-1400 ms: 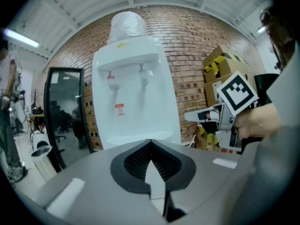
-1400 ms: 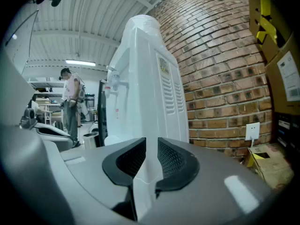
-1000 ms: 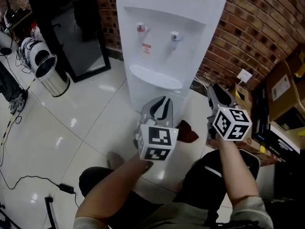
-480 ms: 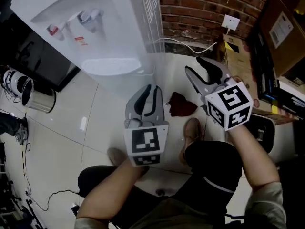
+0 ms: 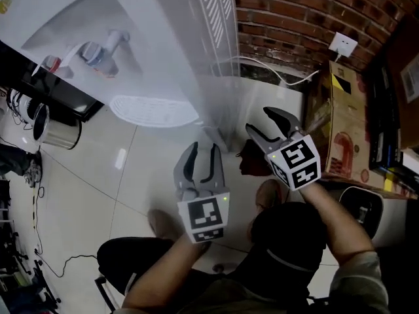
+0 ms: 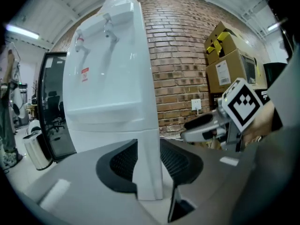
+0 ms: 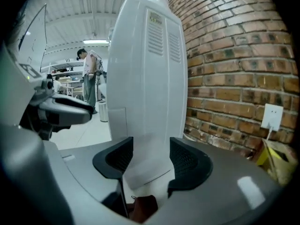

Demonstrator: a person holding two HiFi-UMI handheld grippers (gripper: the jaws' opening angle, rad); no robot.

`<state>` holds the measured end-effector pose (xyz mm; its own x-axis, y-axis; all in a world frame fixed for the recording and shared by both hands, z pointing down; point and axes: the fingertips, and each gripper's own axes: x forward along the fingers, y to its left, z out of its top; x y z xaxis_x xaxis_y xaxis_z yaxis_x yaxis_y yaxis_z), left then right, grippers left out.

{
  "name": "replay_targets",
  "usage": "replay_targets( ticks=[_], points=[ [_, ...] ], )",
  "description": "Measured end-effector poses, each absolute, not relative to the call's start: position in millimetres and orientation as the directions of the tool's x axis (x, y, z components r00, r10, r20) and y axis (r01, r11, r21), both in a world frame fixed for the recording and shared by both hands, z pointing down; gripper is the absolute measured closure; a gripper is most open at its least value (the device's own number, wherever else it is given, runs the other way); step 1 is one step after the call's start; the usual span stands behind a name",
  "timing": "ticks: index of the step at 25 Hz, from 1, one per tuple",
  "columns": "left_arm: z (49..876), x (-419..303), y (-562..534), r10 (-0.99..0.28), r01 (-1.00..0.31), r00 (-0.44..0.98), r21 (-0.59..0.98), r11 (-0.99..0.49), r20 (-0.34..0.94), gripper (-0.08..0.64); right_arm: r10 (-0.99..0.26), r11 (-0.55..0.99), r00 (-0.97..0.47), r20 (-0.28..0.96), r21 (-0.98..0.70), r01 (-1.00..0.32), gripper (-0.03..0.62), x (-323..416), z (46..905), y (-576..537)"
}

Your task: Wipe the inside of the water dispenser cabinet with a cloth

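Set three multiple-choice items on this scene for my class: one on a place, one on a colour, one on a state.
1. Where does the cloth lie?
A on the floor beside the water dispenser
B on the drip tray
C on the cardboard box

2. What colour is the cloth?
A white
B dark red
C blue

3. What does the right gripper hold?
A the cloth
B a cable
C nothing

Answers:
1 A: the head view shows it on the floor at the dispenser's foot.
2 B: it shows dark red in the head view and the right gripper view.
3 C: its jaws are opening with nothing between them, and the cloth lies below them on the floor.
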<state>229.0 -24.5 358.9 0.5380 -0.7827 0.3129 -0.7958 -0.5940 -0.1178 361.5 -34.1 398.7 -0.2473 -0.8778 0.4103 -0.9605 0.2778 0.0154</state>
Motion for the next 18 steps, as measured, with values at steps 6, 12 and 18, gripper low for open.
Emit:
replay_targets(
  ticks=[6, 12, 18],
  points=[
    [388.3, 226.2, -28.6, -0.788, -0.813, 0.503, -0.115, -0.571, 0.355, 0.392, -0.788, 0.294, -0.257, 0.559, -0.025, -0.955, 0.284, 347.2, 516.8, -41.7],
    [417.9, 216.3, -35.0, -0.777, -0.823, 0.462, -0.119, -0.555, 0.427, 0.382, -0.682, 0.244, -0.211, 0.700, -0.054, -0.968, 0.265, 355.5, 607.2, -32.4],
    [423.1, 210.5, -38.6, -0.779, -0.830, 0.443, -0.125, -0.543, 0.444, 0.379, -0.527, 0.283, -0.188, 0.829, -0.038, -0.958, 0.198, 352.1, 687.9, -0.5]
  ],
)
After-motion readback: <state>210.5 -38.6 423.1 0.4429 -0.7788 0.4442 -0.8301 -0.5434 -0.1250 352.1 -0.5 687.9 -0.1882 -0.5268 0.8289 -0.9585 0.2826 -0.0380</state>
